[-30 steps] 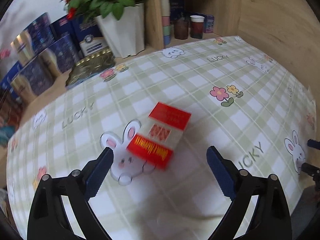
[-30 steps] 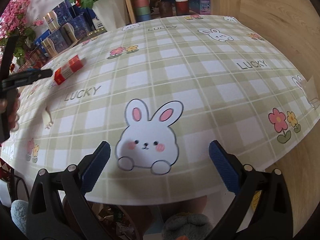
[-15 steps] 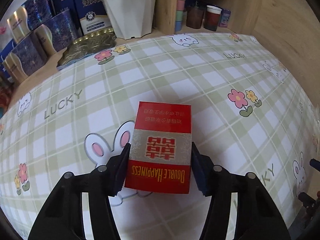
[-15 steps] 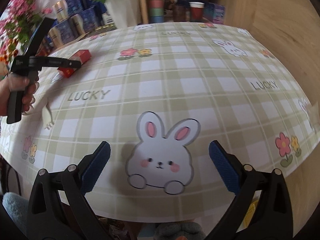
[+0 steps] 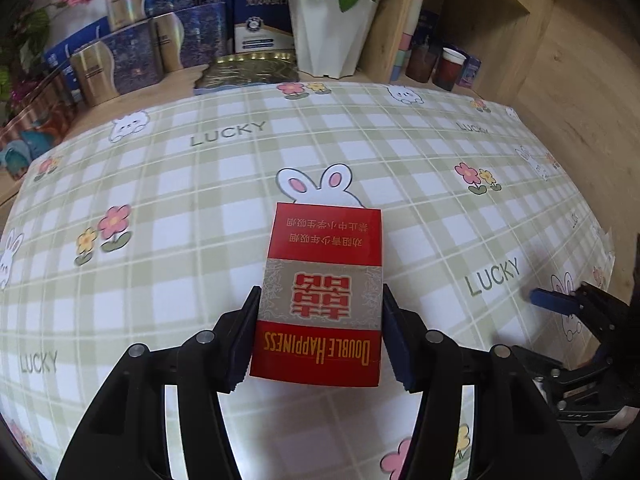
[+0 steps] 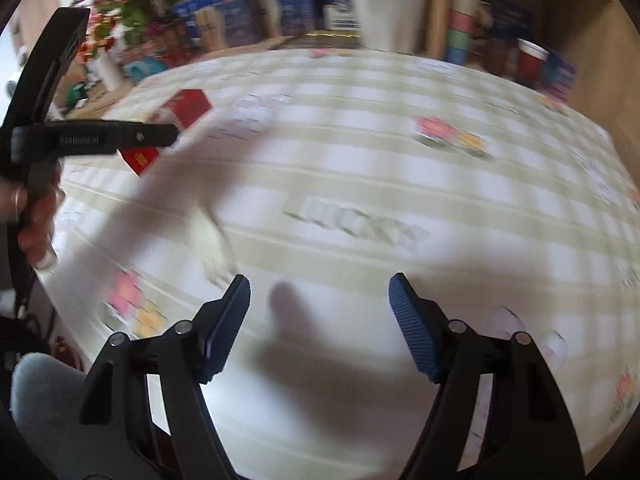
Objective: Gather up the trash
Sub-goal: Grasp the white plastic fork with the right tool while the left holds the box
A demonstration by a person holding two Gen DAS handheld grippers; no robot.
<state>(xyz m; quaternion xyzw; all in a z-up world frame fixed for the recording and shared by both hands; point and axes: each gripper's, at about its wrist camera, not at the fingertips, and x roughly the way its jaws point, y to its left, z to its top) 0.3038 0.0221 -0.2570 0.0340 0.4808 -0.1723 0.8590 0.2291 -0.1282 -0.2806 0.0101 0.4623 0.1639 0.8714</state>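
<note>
A red cigarette pack marked "Double Happiness" sits between the fingers of my left gripper, which is shut on its sides, above the checked tablecloth. In the blurred right wrist view the pack shows at the upper left, held by the left gripper in a hand. My right gripper is open and empty over the near part of the table. Its blue fingertip shows at the right edge of the left wrist view.
A white flower pot, blue and gold boxes and a gold tray stand along the table's far edge. Cups stand in a wooden shelf at the back right. A wooden wall borders the right side.
My left gripper closed on the cigarette pack and lifted it back toward the near edge. My right gripper swung left and forward over the table, blurring its view.
</note>
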